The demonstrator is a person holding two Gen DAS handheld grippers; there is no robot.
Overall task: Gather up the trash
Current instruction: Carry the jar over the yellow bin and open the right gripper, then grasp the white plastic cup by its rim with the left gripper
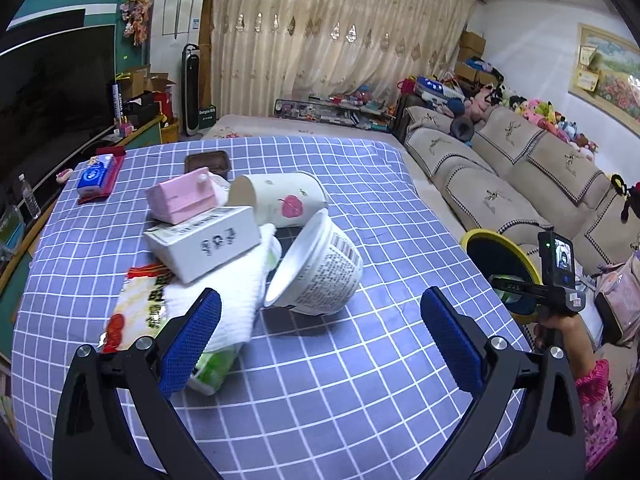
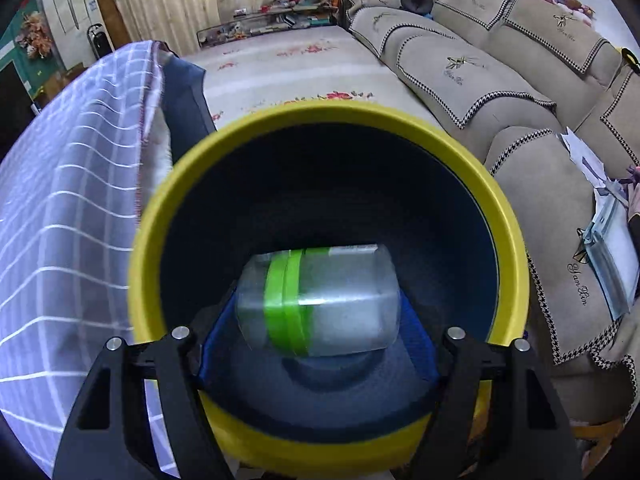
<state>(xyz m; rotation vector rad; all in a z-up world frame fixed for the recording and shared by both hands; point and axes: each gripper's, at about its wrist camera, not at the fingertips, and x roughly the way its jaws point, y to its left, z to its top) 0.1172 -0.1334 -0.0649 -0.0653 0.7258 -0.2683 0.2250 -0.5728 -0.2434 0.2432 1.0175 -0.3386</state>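
Note:
My left gripper stands open above the checked tablecloth, just in front of a trash pile. The pile holds a white noodle cup on its side, a peach-print paper cup, a pink carton, a white box, a white cloth, a snack wrapper and a green carton. My right gripper is shut on a translucent bottle with a green band, held over the mouth of the yellow-rimmed bin.
The bin stands beside the table's right edge, in front of a beige sofa. A brown tray and a blue tissue pack lie at the table's far side. A person's hand holds the right gripper.

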